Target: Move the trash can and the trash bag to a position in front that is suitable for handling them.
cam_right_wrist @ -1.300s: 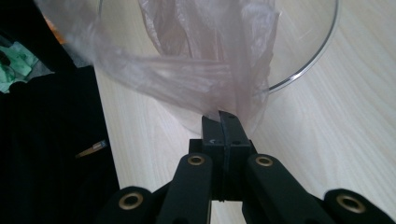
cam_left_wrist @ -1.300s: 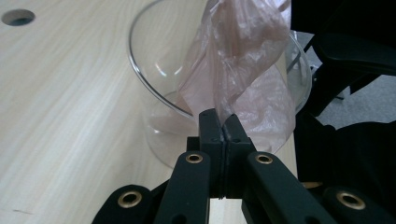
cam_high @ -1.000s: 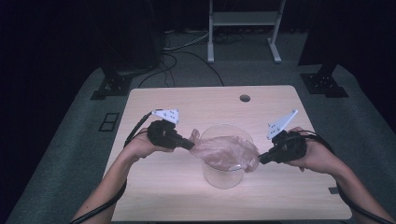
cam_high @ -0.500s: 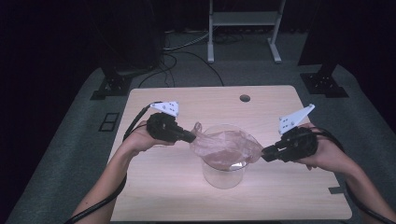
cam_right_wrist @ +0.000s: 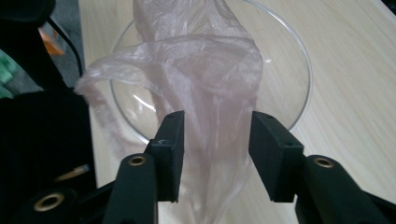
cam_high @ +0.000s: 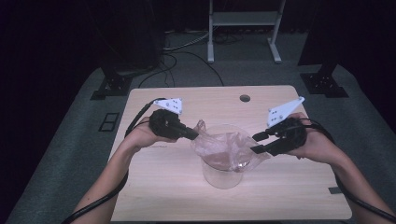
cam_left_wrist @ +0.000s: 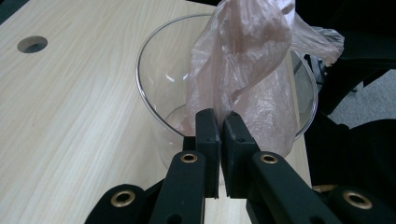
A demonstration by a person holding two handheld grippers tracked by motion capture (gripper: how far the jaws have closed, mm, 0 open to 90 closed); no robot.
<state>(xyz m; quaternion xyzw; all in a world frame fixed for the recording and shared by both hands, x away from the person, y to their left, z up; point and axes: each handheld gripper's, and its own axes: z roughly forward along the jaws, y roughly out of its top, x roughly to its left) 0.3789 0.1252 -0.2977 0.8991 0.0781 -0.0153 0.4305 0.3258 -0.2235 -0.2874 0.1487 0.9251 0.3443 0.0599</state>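
Plastic bag (cam_high: 223, 148) draped in the glass bowl (cam_high: 224, 175) at table centre, between 2 grippers: left gripper (cam_high: 192, 136) pinches its left edge, while right gripper (cam_high: 256, 143), jaws just opened apart, straddles its right side without pressing.

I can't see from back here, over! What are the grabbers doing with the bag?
Left gripper shut on plastic bag. Right gripper jaws just opening, bag loose between them. Bag drapes into glass bowl. Nothing in the way.
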